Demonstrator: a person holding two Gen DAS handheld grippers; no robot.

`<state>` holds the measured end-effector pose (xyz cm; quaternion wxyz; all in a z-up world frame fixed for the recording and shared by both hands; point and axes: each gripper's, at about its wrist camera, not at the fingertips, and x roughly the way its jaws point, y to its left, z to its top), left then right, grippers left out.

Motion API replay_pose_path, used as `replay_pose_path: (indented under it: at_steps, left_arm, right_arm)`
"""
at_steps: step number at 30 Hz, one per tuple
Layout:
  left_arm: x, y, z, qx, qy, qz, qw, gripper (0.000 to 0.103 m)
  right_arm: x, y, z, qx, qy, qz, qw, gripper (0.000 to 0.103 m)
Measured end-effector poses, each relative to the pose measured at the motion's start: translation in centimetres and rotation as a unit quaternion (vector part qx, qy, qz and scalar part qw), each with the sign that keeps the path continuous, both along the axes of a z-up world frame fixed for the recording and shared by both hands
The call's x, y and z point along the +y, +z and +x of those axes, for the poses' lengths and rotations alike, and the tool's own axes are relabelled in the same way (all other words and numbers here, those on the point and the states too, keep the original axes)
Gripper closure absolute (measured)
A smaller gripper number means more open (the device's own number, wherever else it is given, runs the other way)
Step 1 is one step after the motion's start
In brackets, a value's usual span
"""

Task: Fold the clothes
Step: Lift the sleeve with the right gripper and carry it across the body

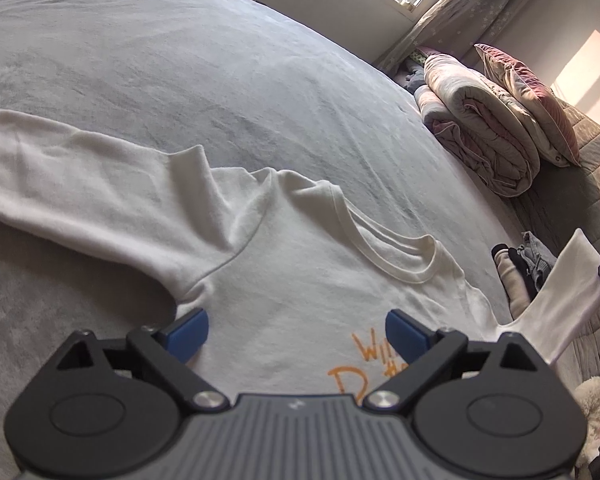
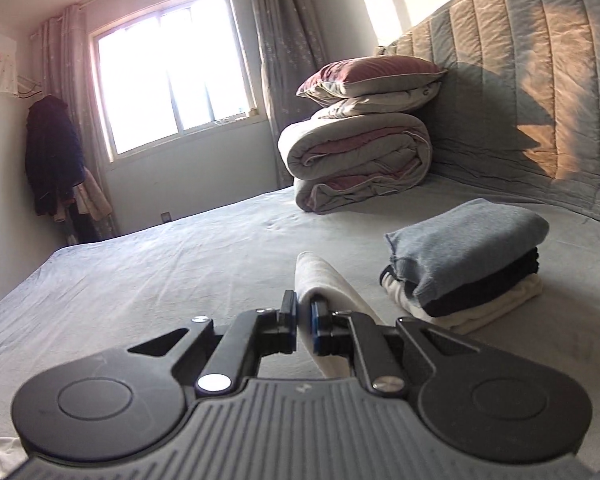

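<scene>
The left gripper (image 1: 296, 334) hung just above the white shirt (image 1: 284, 272), its blue fingers (image 1: 188, 330) spread wide with nothing between them. The right gripper (image 2: 303, 320) was pinched tight on the shirt's sleeve (image 2: 320, 276), lifting it off the grey bed (image 2: 140, 272). Past the sleeve sat a stack of folded clothes (image 2: 472, 256), and further off a rolled quilt (image 2: 360, 160) under a pillow (image 2: 372, 76).
</scene>
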<state>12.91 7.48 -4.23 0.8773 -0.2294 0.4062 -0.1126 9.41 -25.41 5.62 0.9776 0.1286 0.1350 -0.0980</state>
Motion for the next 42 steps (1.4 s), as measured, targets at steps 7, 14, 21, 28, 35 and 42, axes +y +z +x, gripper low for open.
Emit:
replay_pose_path:
  at_steps: [7, 14, 21, 28, 35, 42]
  left_arm:
    - [0.8, 0.0, 0.3, 0.006, -0.007, -0.037, 0.9993, 0.007]
    - [1.3, -0.2, 0.4, 0.007, -0.004, -0.061, 0.9981, 0.008]
    - [2.7, -0.3, 0.6, 0.005, 0.022, -0.086, 0.9960, 0.012]
    - [4.3, -0.6, 1.0, 0.013, 0.046, -0.115, 0.9922, 0.017]
    - [4.6, -1.4, 1.4, 0.023, 0.034, -0.162, 0.9859, 0.027]
    - [3.4, -2.4, 1.7, 0.038, 0.023, -0.201, 0.9786, 0.027]
  right_arm:
    - [3.6, 0.3, 0.6, -0.009, 0.061, -0.015, 0.998, 0.094]
    - [7.2, -1.3, 1.6, 0.009, 0.108, -0.018, 0.994, 0.094]
    - [11.1, -4.3, 3.7, 0.050, 0.148, -0.039, 0.987, 0.094]
    - [15.5, -8.1, 4.5, 0.086, 0.201, -0.102, 0.970, 0.094]
    - [17.5, -10.5, 2.5, 0.087, 0.265, -0.124, 0.952, 0.093]
    - [18.5, -11.3, 0.7, 0.111, 0.320, -0.183, 0.923, 0.087]
